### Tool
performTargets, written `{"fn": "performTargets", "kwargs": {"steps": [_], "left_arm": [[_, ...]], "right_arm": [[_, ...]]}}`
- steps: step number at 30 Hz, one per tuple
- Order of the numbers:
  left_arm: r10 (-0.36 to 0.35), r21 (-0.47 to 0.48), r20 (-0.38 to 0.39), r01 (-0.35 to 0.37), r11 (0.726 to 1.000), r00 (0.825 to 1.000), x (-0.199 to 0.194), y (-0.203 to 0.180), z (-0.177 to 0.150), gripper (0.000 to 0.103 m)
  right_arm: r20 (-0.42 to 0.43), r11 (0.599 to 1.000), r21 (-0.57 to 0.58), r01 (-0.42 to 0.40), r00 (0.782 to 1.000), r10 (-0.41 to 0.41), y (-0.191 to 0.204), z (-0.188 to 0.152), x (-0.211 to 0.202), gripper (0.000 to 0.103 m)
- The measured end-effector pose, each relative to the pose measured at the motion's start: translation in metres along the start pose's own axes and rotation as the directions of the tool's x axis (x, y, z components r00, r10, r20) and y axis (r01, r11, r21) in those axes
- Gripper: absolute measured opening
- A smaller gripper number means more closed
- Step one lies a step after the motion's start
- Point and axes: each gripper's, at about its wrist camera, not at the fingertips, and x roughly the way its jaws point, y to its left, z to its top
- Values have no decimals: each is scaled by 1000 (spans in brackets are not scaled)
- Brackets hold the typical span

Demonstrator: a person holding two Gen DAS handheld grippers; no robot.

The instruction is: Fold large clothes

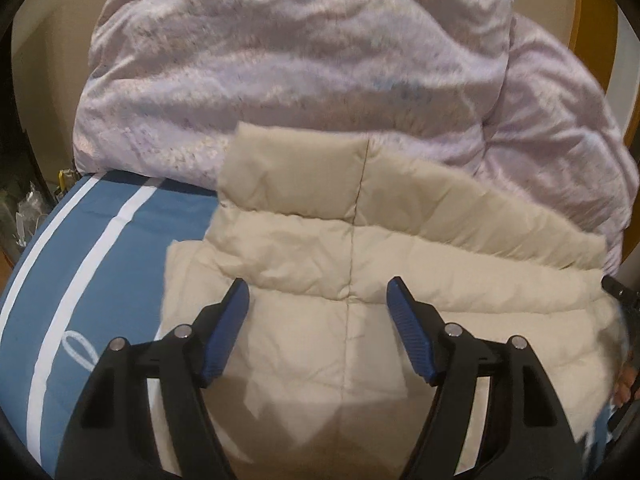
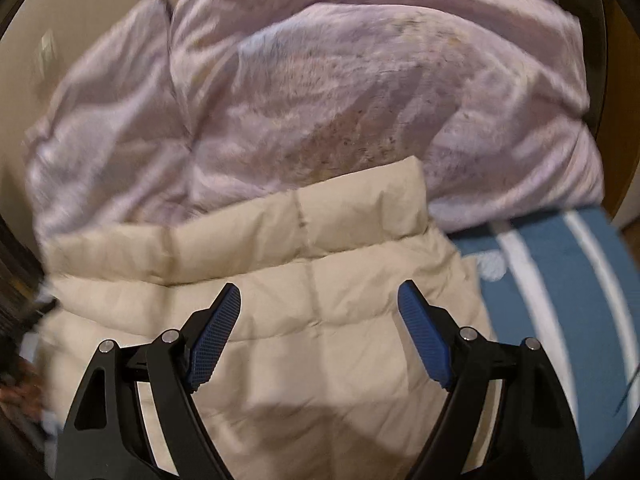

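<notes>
A cream quilted puffer garment [image 1: 304,248] lies spread on the bed, its collar end toward the far side. In the left wrist view my left gripper [image 1: 318,294] hangs over the garment's middle with its blue pads [image 1: 224,336] wide apart and nothing pinched between them. The right wrist view shows the same garment [image 2: 320,288] from the other side. My right gripper [image 2: 320,298] hovers above it, open, with only fabric seen below the gap. The other gripper's black tip [image 1: 618,292] and a hand show at the left view's right edge.
A bulky lilac duvet [image 1: 296,80] is heaped behind the garment, also filling the far part of the right wrist view [image 2: 304,88]. The bed cover is blue with white stripes [image 1: 88,264], seen at the right too [image 2: 560,280]. Clutter sits beyond the bed's left edge [image 1: 28,208].
</notes>
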Motion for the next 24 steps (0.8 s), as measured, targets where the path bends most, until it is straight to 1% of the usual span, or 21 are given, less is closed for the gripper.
{"fn": "performTargets", "kwargs": {"steps": [3, 5, 9, 14, 19, 24], "left_arm": [[40, 36, 17, -41, 999, 999, 13, -2, -3, 71], [50, 39, 24, -51, 998, 998, 19, 0, -2, 71], [75, 38, 31, -76, 996, 997, 31, 6, -1, 71], [80, 26, 26, -81, 996, 996, 42, 8, -2, 74], [71, 7, -3, -71, 997, 997, 52, 11, -1, 78], [56, -10, -29, -56, 998, 998, 59, 15, -1, 80]], "right_arm": [[-14, 998, -3, 56, 998, -56, -7, -3, 15, 82], [-23, 997, 18, 69, 997, -68, -13, -6, 23, 82], [-27, 995, 23, 94, 995, -93, -15, -11, 33, 82], [-34, 993, 9, 119, 992, -119, -11, -16, 41, 83], [-66, 991, 8, 134, 989, -134, -12, -18, 51, 86], [-101, 993, 34, 115, 989, -111, -20, -17, 59, 89]]}}
